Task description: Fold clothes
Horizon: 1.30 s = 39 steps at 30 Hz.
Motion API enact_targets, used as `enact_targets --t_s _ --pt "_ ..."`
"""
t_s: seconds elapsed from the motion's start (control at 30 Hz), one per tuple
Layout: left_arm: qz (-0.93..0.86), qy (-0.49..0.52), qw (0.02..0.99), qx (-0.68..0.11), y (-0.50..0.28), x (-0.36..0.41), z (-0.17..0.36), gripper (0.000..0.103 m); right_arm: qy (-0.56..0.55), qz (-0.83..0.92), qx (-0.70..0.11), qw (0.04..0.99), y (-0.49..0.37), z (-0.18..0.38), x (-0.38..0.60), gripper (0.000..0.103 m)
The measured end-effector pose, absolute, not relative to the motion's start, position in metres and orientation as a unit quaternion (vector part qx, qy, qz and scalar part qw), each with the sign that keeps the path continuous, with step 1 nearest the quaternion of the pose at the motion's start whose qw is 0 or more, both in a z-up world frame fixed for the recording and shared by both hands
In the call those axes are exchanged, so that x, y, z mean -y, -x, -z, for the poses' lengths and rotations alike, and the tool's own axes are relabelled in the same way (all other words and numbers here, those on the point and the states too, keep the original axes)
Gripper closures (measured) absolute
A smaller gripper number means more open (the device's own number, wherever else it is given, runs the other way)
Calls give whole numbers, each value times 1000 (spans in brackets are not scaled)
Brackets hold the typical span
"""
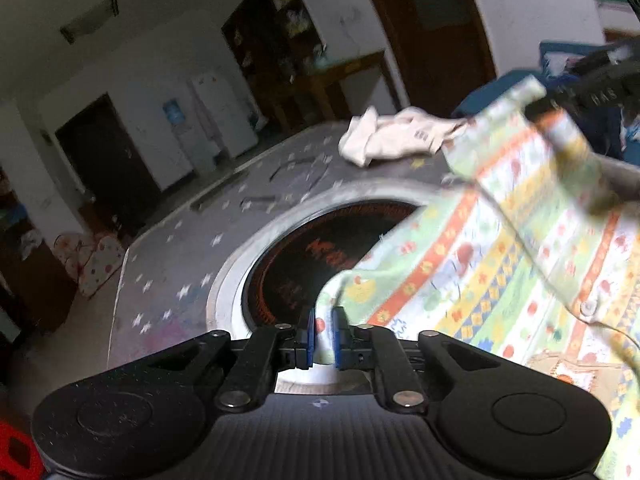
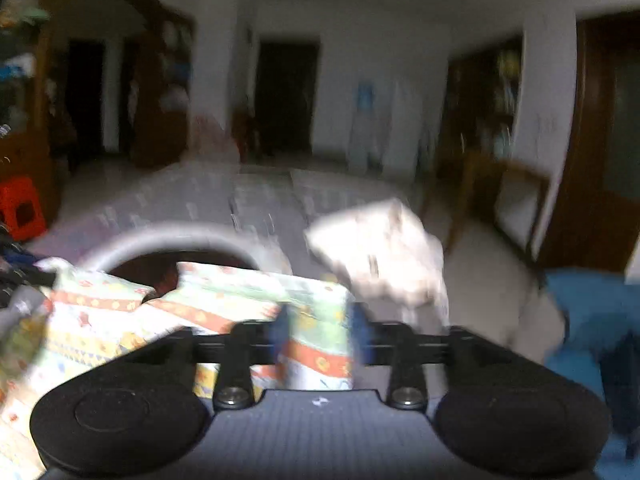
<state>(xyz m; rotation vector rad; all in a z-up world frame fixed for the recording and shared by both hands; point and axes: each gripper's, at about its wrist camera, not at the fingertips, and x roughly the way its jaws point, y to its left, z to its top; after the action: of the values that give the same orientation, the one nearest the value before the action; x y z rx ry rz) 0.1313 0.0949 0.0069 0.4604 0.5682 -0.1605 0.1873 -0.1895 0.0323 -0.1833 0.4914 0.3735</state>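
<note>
A garment (image 1: 500,260) with a bright pattern of orange, yellow and green bands lies across the right of the grey star-print table (image 1: 168,272). It partly covers a round dark inset (image 1: 304,256) in the table's middle. My left gripper (image 1: 325,334) is shut on the garment's near-left edge, which is pinched between the blue pads. In the blurred right wrist view, my right gripper (image 2: 320,336) stands open, with a band of the same garment (image 2: 316,320) lying between its spread pads. The right gripper's black body (image 1: 596,88) shows above the garment's far corner.
A crumpled white garment (image 1: 396,136) (image 2: 384,256) lies on the table beyond the patterned one. Blue fabric (image 2: 592,304) sits off the table's right side. A red stool (image 2: 22,208) stands on the floor to the left. Doorways and wooden cabinets line the far walls.
</note>
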Motion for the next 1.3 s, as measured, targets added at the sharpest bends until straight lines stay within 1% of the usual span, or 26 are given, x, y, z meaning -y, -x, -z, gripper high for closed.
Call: enact_targets --t_s 0.07,0.1,0.17,0.27,0.37,0.47,0.57,0.6,0.7,0.77,0.87,1.03,1.13,1.17,1.2,1.3 --pt "70 -228 927 -290 -139 -95 0 89 87 -177 -279 940 -198 -22 190 64" --pt "66 -230 925 -296 -142 -94 3 84 82 -179 -287 938 -198 -21 190 63" --pt "52 -233 923 -301 -147 -96 8 81 80 -199 -303 928 -196 -19 185 63" --pt "45 -227 922 -311 -152 -100 9 77 113 -245 -326 906 -190 -17 165 63" --pt "32 -217 920 -325 -157 -106 11 77 126 -272 -357 885 -190 -7 143 63" --pt "37 -183 921 -342 -155 -115 7 77 126 -274 -375 876 -197 6 128 63" --pt "44 -170 921 -347 -141 -120 1 77 124 -271 -391 871 -206 16 121 59" --pt "42 -166 922 -347 -135 -123 -1 76 122 -269 -396 869 -209 18 118 57" --pt "33 -148 924 -352 -115 -136 -8 74 111 -256 -412 867 -219 16 117 56" --pt "21 -133 925 -355 -99 -149 -12 73 106 -255 -409 870 -214 9 119 56" --pt "-5 -117 928 -354 -72 -172 -15 59 103 -280 -395 869 -191 -7 122 56" --pt "-2 -65 926 -372 -32 -191 -11 58 128 -317 -375 862 -142 -25 130 53" --pt "19 -47 932 -359 -3 -185 -10 58 137 -321 -368 862 -117 -29 137 52" --pt "30 -45 932 -357 4 -181 -10 58 139 -322 -366 862 -108 -30 140 51" --pt "40 -44 933 -355 11 -177 -10 58 140 -324 -363 862 -99 -32 144 48" --pt "64 -61 929 -359 27 -160 -5 58 147 -325 -355 864 -78 -36 149 47"
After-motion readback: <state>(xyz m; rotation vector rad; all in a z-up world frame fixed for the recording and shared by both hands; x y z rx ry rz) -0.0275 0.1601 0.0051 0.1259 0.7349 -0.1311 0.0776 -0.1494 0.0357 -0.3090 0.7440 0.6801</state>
